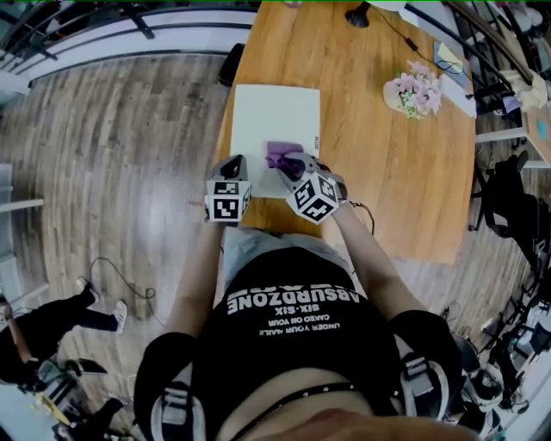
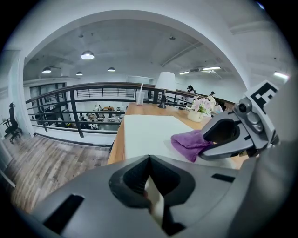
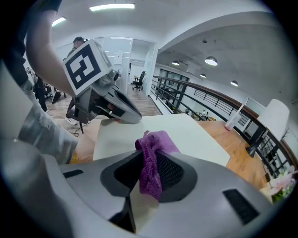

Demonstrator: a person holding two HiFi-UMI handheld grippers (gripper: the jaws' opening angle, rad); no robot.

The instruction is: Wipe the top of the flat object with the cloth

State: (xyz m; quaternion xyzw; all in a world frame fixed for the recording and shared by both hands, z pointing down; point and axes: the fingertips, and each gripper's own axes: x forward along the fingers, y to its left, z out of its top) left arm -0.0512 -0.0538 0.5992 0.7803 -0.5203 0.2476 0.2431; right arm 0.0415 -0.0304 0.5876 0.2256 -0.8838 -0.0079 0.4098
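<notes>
**Wipe step: cloth at near edge of board**

Left gripper point(image 2: 151, 186) jaws are pressed together on what looks like the white board's point(image 1: 275, 108) near-left edge; it should pin the board during wiping. Right gripper point(image 3: 149, 181) pinches the purple cloth point(image 1: 278, 153), which rests on the board's near edge. Judgement: press flat and stroke toward the far edge in overlapping passes. The flowers point(image 1: 415, 90) stand well beyond the board.

A wooden table point(image 1: 379, 172) carries a white board point(image 1: 275, 112) at its 9 o'clock side, close to the left edge. A pot of flowers point(image 1: 415, 90) stands at 2 o'clock. A dark lamp base point(image 1: 357, 15) is at 12 o'clock, and a cup with a straw point(image 2: 140, 96) at 11 o'clock.
</notes>
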